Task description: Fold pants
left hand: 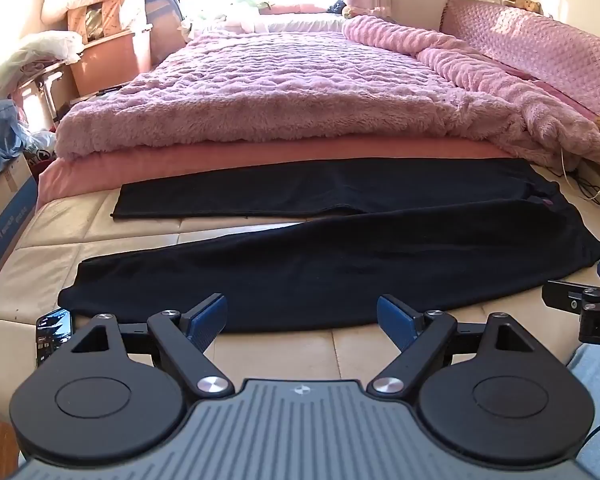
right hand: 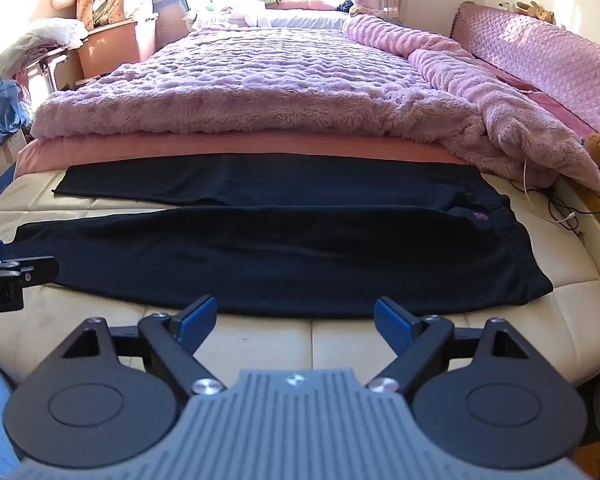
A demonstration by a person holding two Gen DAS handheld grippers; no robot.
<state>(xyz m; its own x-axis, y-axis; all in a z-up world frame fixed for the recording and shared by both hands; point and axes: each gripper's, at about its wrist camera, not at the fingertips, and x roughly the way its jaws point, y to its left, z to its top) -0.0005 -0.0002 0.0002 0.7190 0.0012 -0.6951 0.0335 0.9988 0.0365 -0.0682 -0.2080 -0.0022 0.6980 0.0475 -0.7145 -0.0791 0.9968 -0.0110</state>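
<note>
Black pants [left hand: 320,256] lie spread flat across the cream mattress [left hand: 100,236], both legs running to the left and the waistband at the right [right hand: 500,240]. The near leg and far leg are side by side with a narrow gap between them. My left gripper [left hand: 302,312] hovers open just in front of the near leg's edge, nothing between its blue pads. My right gripper [right hand: 294,314] also stands open, short of the near edge by the waist end, holding nothing. Each gripper shows at the edge of the other's view.
A folded fluffy pink blanket [left hand: 280,92] lies behind the pants. A phone [left hand: 54,332] rests on the mattress at the near left. Cables [right hand: 560,208] trail at the right. Boxes and bags [left hand: 4,152] crowd the left side; a quilted pink headboard [right hand: 540,52] runs along the right.
</note>
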